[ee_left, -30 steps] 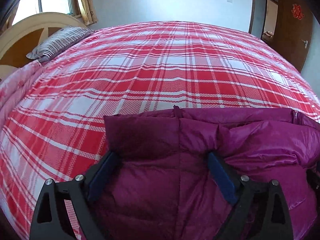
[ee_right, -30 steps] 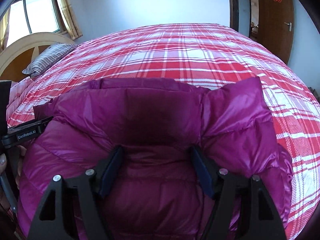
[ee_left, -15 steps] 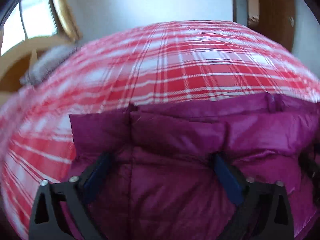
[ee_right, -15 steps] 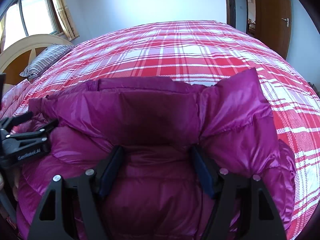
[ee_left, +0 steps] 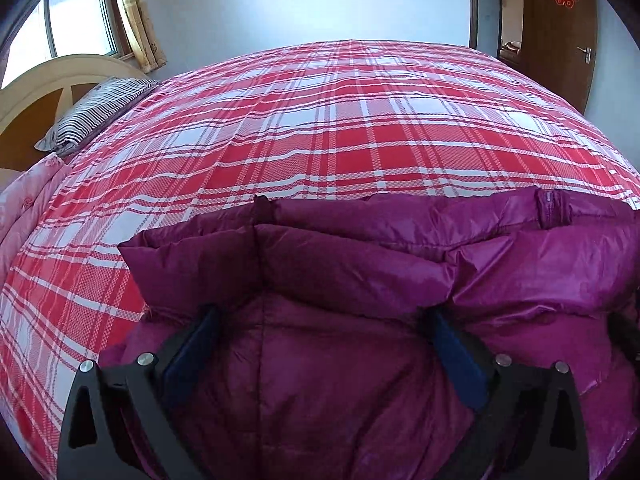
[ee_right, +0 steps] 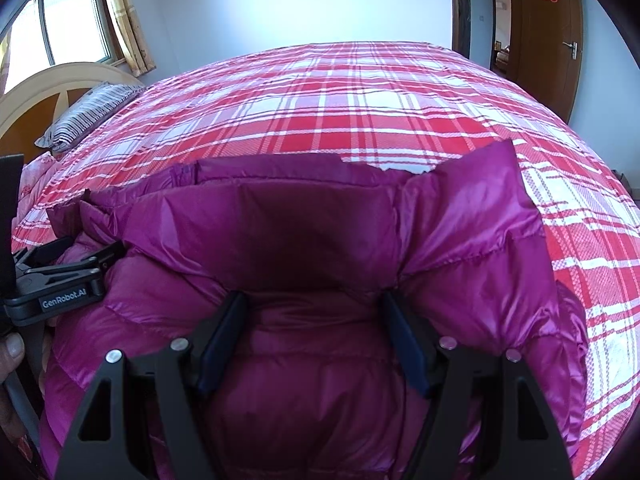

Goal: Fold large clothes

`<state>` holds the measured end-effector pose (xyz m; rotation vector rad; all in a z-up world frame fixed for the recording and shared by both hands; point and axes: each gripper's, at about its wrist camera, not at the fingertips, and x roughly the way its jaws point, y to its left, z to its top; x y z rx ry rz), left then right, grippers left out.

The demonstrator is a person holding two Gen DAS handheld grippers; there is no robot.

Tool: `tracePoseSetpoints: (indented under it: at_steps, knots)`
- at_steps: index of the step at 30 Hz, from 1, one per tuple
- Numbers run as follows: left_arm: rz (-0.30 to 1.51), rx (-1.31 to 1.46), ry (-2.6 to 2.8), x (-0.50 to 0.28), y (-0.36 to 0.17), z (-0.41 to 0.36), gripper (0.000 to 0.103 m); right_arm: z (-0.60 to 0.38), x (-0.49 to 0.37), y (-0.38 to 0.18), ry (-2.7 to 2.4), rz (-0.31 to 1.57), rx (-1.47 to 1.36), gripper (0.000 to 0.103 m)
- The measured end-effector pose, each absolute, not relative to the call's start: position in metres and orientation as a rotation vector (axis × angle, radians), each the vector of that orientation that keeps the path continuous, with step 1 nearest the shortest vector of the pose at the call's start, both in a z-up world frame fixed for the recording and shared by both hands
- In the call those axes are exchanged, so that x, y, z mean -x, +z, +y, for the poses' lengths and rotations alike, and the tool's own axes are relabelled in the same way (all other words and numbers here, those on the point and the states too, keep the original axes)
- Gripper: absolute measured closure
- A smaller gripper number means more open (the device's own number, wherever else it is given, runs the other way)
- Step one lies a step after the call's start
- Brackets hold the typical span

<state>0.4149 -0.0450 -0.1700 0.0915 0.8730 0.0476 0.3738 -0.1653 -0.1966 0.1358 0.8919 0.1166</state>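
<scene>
Left wrist view: puffy magenta jacket [ee_left: 360, 280] bunched between both blue pads, left gripper [ee_left: 324, 328] and right gripper [ee_right: 316, 312] each clamped on it.

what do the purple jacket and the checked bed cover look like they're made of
Purple jacket: likely thin nylon or polyester shell over down-like fill; glossy sheen, stitched puffy channels. Checked bed cover: seemingly woven cotton or a blend; matte, fine weave texture, soft wrinkles.

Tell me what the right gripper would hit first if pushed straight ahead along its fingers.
The right gripper already has the magenta down jacket bunched between its fingers, so it meets more jacket at once. Beyond that fold lies the plaid bedspread; the depth between is unclear.
</scene>
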Motion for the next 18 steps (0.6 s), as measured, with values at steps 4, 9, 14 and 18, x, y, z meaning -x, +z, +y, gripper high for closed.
tracePoseSetpoints:
  at_steps: [4, 9, 14, 18]
  knots:
    - [0.865, -0.09, 0.049, -0.414, -0.17, -0.045, 0.001, -0.161, -0.36, -0.166, 0.112, 0.811, -0.129, 0.03]
    - [0.864, -0.089, 0.049, -0.414, -0.17, -0.044, 0.001, -0.157, -0.377, -0.156, 0.083, 0.785, -0.092, 0.03]
    - [0.864, -0.084, 0.047, -0.414, -0.17, -0.043, 0.001, -0.175, -0.399, -0.192, 0.051, 0.876, -0.148, 0.03]
    - [0.864, -0.084, 0.048, -0.414, -0.171, -0.044, 0.001, -0.173, -0.4, -0.196, 0.037, 0.891, -0.123, 0.029]
